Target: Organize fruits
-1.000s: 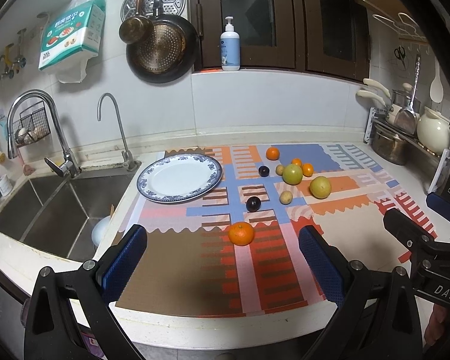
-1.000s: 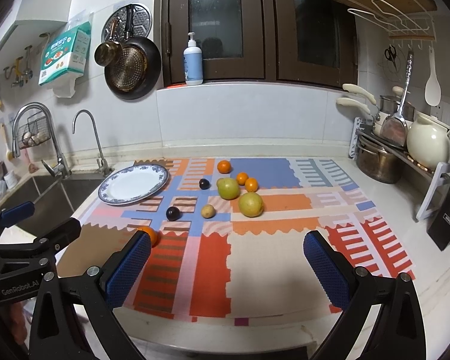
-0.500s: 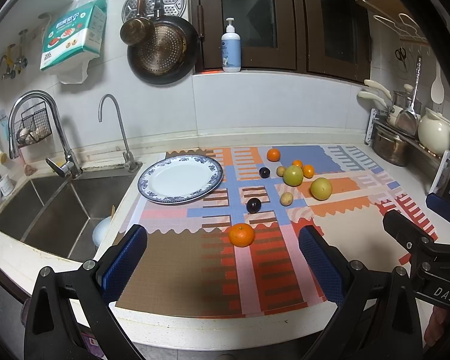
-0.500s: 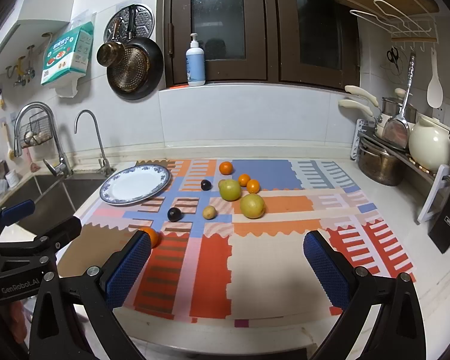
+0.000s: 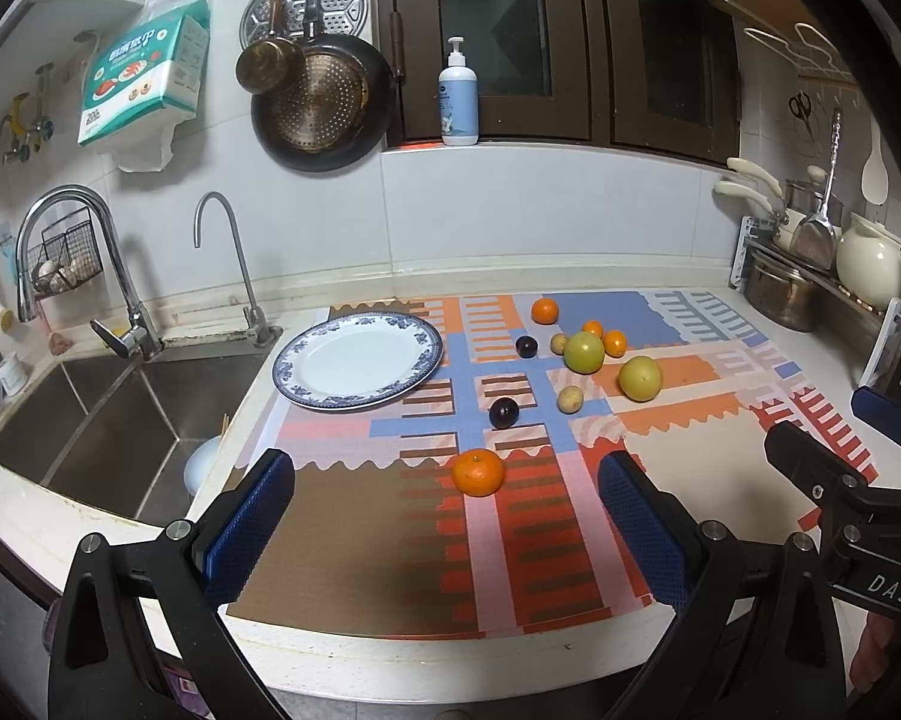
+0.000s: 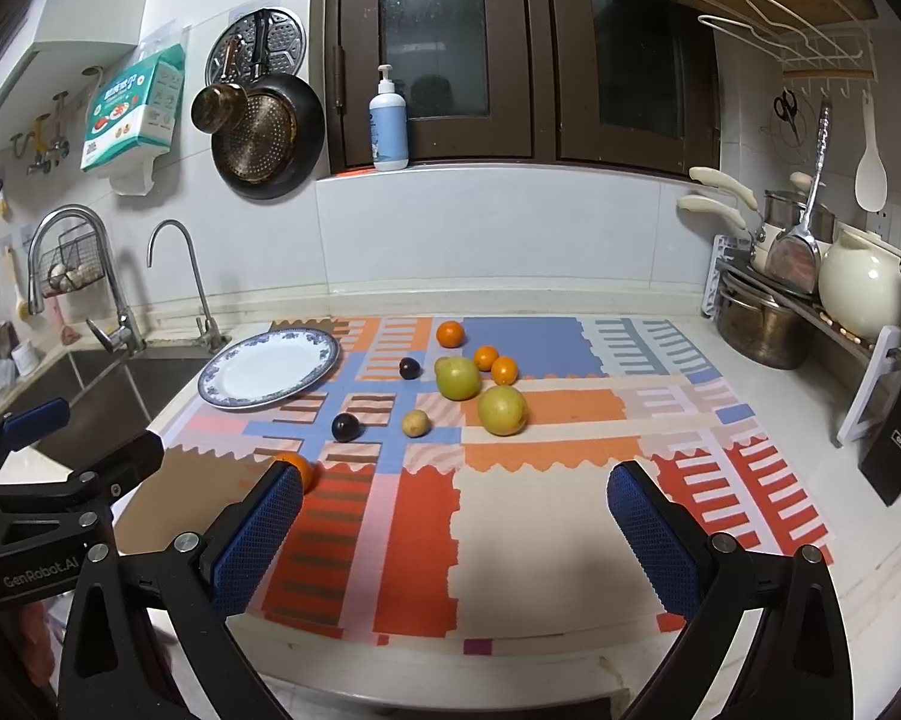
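Observation:
Several fruits lie on a patterned mat (image 5: 678, 480). An orange mandarin (image 5: 478, 471) is nearest me, with a dark plum (image 5: 503, 412), a small kiwi (image 5: 569, 398), a green apple (image 5: 583, 352) and a yellow pear-like fruit (image 5: 640, 378) behind it. An empty blue-rimmed white plate (image 5: 358, 357) sits at the mat's left. My left gripper (image 5: 444, 528) is open and empty just in front of the mandarin. My right gripper (image 6: 450, 534) is open and empty over the mat's front; the plate (image 6: 268, 374) and fruits (image 6: 502, 409) lie beyond it.
A steel sink (image 5: 90, 414) with taps is left of the mat. A pot and white jug (image 5: 869, 267) stand on a rack at the right, with a knife block (image 6: 897, 444) near it. The counter's front edge is just below the grippers.
Both views have shifted very slightly; both grippers stay open and nothing on the mat has moved.

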`<state>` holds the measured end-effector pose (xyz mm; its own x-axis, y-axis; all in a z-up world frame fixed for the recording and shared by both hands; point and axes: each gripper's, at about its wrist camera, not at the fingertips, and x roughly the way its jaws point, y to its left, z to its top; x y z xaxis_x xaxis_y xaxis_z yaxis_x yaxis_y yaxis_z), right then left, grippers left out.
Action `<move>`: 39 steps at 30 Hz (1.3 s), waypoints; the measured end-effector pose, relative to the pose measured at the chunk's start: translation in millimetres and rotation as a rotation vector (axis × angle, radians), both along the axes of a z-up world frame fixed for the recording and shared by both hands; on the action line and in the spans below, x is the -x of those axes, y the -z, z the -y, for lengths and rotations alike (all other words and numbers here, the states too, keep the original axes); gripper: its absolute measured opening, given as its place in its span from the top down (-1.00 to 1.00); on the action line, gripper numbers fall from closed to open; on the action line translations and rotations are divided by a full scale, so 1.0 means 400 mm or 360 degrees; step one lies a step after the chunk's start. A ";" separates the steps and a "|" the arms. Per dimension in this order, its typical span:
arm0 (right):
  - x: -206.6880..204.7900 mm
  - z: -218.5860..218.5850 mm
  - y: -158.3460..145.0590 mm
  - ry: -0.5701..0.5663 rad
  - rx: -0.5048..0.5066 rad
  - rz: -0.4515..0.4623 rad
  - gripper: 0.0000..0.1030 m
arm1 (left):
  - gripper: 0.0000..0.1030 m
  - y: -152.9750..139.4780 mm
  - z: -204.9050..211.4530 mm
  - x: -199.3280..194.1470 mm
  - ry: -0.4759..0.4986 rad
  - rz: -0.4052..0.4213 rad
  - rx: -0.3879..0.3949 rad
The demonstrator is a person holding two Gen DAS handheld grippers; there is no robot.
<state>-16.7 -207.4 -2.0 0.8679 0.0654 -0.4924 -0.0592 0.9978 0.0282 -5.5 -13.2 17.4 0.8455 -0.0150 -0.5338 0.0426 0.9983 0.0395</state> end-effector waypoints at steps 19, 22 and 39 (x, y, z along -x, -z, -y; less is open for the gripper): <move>-0.035 -0.002 0.025 -0.0040 0.0027 -0.0029 -0.99 | -1.00 0.029 0.009 -0.040 -0.0022 -0.0032 -0.0006; -0.056 -0.007 0.038 -0.0064 0.0036 -0.0045 -0.99 | -0.99 0.047 0.010 -0.052 -0.0031 -0.0032 -0.0010; -0.262 -0.059 0.161 -0.0239 0.0158 -0.0206 -0.84 | -0.62 0.210 0.006 -0.199 -0.0105 -0.0200 0.0030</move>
